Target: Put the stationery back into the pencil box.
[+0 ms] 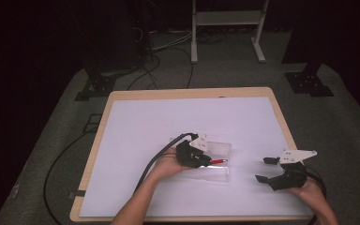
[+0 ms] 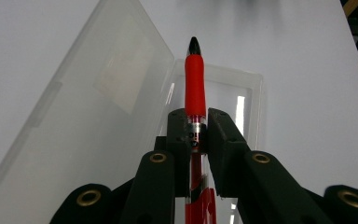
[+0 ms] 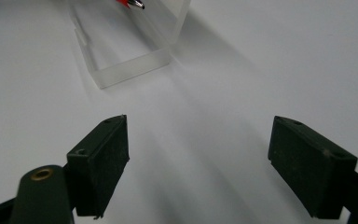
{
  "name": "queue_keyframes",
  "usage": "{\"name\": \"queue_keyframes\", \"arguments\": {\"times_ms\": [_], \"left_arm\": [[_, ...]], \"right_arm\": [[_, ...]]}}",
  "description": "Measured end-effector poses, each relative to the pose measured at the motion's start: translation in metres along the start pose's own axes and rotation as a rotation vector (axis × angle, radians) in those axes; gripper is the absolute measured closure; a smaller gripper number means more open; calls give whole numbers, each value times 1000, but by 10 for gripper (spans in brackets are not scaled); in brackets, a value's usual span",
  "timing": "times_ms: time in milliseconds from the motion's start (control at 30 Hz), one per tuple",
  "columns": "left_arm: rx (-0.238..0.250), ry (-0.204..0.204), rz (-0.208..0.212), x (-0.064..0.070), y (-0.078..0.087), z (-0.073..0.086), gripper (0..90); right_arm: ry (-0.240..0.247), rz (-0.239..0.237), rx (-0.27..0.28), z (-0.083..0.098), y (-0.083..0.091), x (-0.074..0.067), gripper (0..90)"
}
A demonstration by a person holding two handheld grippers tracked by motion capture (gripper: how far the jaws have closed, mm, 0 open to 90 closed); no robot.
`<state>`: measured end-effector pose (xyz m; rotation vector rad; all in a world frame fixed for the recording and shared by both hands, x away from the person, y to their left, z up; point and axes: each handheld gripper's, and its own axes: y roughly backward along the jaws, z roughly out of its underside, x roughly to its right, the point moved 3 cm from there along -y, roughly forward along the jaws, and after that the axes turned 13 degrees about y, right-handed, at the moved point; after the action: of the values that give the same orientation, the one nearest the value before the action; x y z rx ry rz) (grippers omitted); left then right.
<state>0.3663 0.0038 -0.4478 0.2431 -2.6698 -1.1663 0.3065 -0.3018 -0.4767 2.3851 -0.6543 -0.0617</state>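
Red pen (image 2: 195,84) is sitting clenched in the left gripper's (image 2: 198,127) fingers above the open clear plastic case (image 2: 88,112) on the white tabletop (image 1: 136,122); the right gripper (image 3: 198,163) is hovering nearby, fingers spread.

We see a red pen with black tip (image 2: 195,79), clear barrel, pinched mid-body, pointing out over a clear plastic hinged case (image 2: 98,116). Case lies open on the table, lid flat beside its shallow tray.
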Motion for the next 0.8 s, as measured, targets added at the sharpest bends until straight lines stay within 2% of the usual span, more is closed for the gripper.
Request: {"name": "queue_keyframes", "arguments": {"times_ms": [800], "left_arm": [[-62,1,1,-1,-17,11,793]], "right_arm": [[3,-5,-4,0,-1,-1,196]]}}
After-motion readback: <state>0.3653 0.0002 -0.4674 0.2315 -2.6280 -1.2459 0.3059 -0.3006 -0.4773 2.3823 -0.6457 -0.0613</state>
